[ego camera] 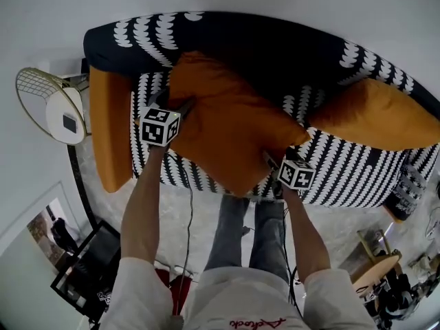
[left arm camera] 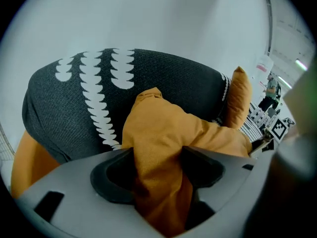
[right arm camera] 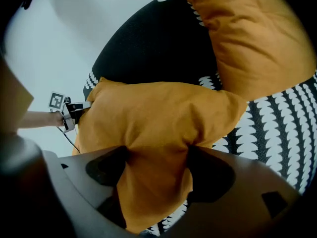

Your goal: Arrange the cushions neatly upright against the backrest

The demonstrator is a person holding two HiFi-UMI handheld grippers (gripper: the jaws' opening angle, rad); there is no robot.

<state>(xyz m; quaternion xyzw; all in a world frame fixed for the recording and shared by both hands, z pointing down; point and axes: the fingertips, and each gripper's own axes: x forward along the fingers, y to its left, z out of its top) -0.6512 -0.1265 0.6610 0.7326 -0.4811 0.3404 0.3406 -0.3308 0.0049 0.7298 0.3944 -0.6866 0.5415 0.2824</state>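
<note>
We look steeply down on a black sofa [ego camera: 357, 177] with white leaf-like marks. It curves across the upper half of the head view, and three orange cushions are on it.

The middle cushion [ego camera: 227, 122] fills the centre of the frame, turned like a diamond. Its upper corner is up by the backrest [ego camera: 275, 47] and its lower corner hangs over the front edge of the seat.

Our left gripper [left arm camera: 158, 170] is clamped on bunched orange fabric at the cushion's left corner. Our right gripper [right arm camera: 156, 175] pinches a fold on its lower right edge. In each gripper view the cloth is squeezed between the two jaws, so both hold the same cushion.

The left cushion [ego camera: 110, 129] stands on edge at the far left of the frame, by the armrest. The right cushion [ego camera: 378, 115] leans at the upper right, against the backrest and apart from the middle one.

We judge the step in hand to be setting the middle cushion upright.

- We should turn it so that one straight edge sits flat on the seat, not a corner.
- We should push its back face evenly against the backrest with both grippers moving together, so it does not twist.
- The fabric is soft and only pinched, so a sharp pull could slip a corner free.
- We should let go only once the cushion rests on its own, leaving room beside it for the other two.
</note>
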